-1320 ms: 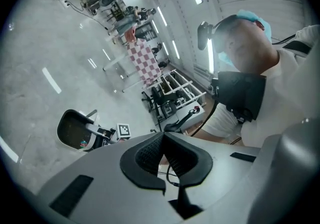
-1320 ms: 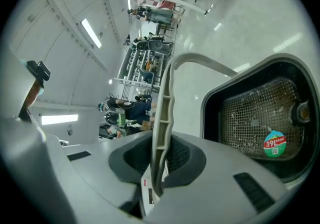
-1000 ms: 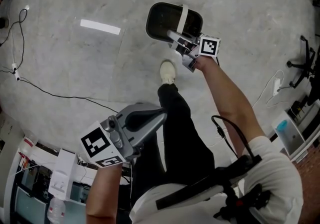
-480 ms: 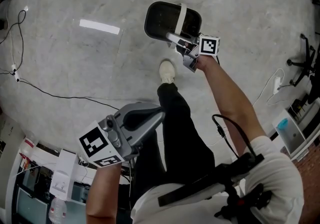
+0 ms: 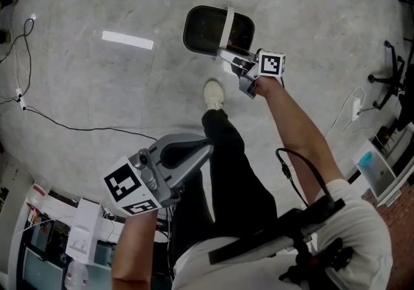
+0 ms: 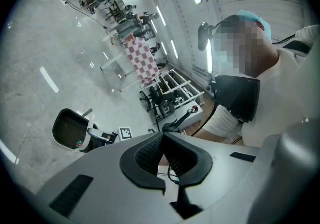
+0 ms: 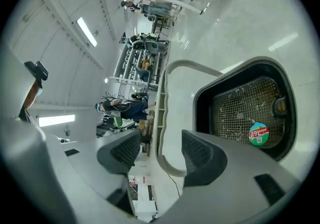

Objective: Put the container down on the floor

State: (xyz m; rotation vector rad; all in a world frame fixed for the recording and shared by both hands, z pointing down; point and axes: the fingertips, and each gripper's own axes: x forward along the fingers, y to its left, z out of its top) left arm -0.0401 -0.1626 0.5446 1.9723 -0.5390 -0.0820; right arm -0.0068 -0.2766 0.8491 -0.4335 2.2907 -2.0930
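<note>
The container (image 5: 206, 31) is a dark mesh basket with a pale hoop handle (image 5: 228, 22), and it stands on the grey floor ahead of the person's shoe. My right gripper (image 5: 228, 55) is at its near rim. In the right gripper view the handle (image 7: 161, 103) runs between the jaws, which are opening with their pads clear of it; the basket (image 7: 243, 110) lies just beyond, a round sticker on its mesh. My left gripper (image 5: 208, 146) hangs low near the person's leg, shut on nothing. From the left gripper (image 6: 162, 140) view the basket (image 6: 67, 130) shows far off.
The person's pale shoe (image 5: 214, 94) stands close behind the basket. A black cable (image 5: 77, 127) trails over the floor at the left. An office chair (image 5: 390, 81) and shelving sit at the right edge, and cluttered shelves at the lower left.
The right gripper's jaws have spread apart from the handle they were closed on. The basket sits slightly farther up and left in the head view. The left gripper has not moved.
</note>
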